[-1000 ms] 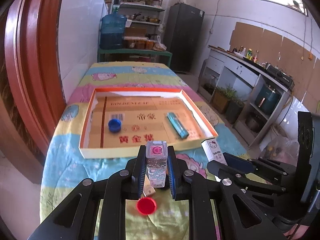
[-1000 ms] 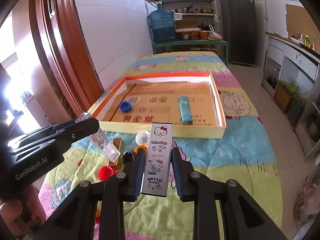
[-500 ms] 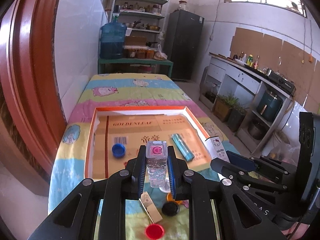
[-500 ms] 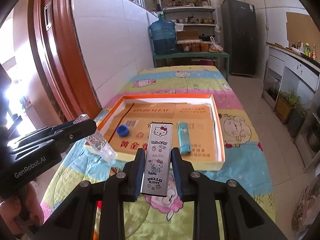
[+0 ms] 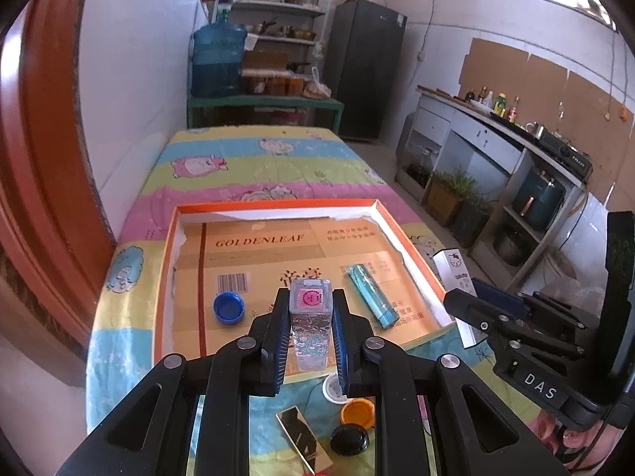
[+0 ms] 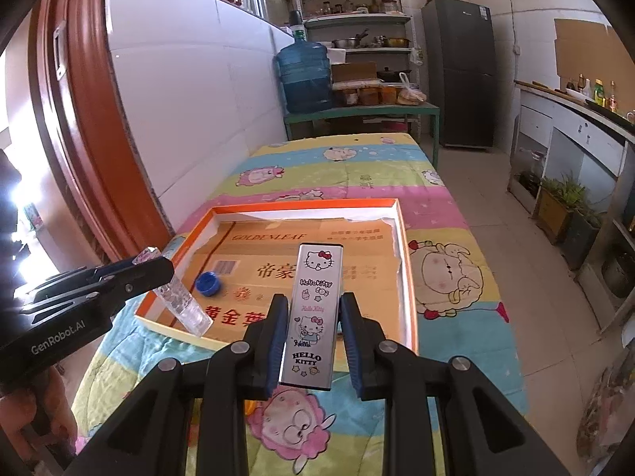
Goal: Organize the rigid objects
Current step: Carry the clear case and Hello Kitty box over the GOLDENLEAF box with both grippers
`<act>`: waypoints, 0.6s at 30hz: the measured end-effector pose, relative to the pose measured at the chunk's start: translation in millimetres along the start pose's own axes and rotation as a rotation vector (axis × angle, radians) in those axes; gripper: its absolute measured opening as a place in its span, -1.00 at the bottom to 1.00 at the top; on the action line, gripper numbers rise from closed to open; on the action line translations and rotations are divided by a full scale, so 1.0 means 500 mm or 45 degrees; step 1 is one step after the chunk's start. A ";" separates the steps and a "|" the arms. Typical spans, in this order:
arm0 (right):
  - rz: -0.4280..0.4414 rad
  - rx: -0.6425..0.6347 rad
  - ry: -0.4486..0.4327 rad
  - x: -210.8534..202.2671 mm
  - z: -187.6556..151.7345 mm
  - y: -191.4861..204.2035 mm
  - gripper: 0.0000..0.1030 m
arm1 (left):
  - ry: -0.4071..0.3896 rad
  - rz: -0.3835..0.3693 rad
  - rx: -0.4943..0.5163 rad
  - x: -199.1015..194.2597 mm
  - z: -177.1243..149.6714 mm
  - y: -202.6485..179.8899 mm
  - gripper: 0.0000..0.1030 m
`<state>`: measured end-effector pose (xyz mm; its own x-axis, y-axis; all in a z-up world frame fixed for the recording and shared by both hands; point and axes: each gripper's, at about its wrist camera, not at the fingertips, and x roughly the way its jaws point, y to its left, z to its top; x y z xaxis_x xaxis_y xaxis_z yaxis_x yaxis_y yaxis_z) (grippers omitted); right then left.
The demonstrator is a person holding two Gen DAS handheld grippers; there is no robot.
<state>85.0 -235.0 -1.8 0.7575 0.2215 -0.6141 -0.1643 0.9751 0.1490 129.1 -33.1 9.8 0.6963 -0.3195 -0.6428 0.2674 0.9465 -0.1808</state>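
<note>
My left gripper (image 5: 310, 319) is shut on a clear plastic case with a pink top (image 5: 310, 317), held above the near rim of the orange-edged cardboard tray (image 5: 278, 209). My right gripper (image 6: 313, 325) is shut on a white Hello Kitty box (image 6: 315, 305), held above the tray's (image 6: 410, 277) near right corner. The tray holds a blue bottle cap (image 5: 228, 307) and a teal lighter (image 5: 373, 295). In the right wrist view the left gripper (image 6: 99, 281) and its clear case (image 6: 182, 303) show at the left, with the blue cap (image 6: 208, 282) behind.
On the cartoon-print cloth (image 5: 278, 158) in front of the tray lie a white cap (image 5: 331, 388), an orange cap (image 5: 358, 414), a black cap (image 5: 350, 440) and a gold-edged flat box (image 5: 303, 440). A red door frame (image 5: 43, 158) stands at the left. Shelves and a water jug (image 5: 218, 59) stand behind.
Both grippers have risen and moved forward toward the tray with their objects held. The loose caps now lie lower in the left wrist view, and the red cap has dropped out of sight.
</note>
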 end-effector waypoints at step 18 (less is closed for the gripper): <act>-0.025 0.013 0.064 0.066 0.014 -0.039 -0.47 | 0.222 -0.038 -0.011 0.127 0.041 0.021 -0.61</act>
<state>117.7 -246.7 -19.7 0.7276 0.2033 -0.6552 -0.1432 0.9791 0.1447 189.8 -44.7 -17.8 0.5619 -0.3354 -0.7561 0.2798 0.9373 -0.2078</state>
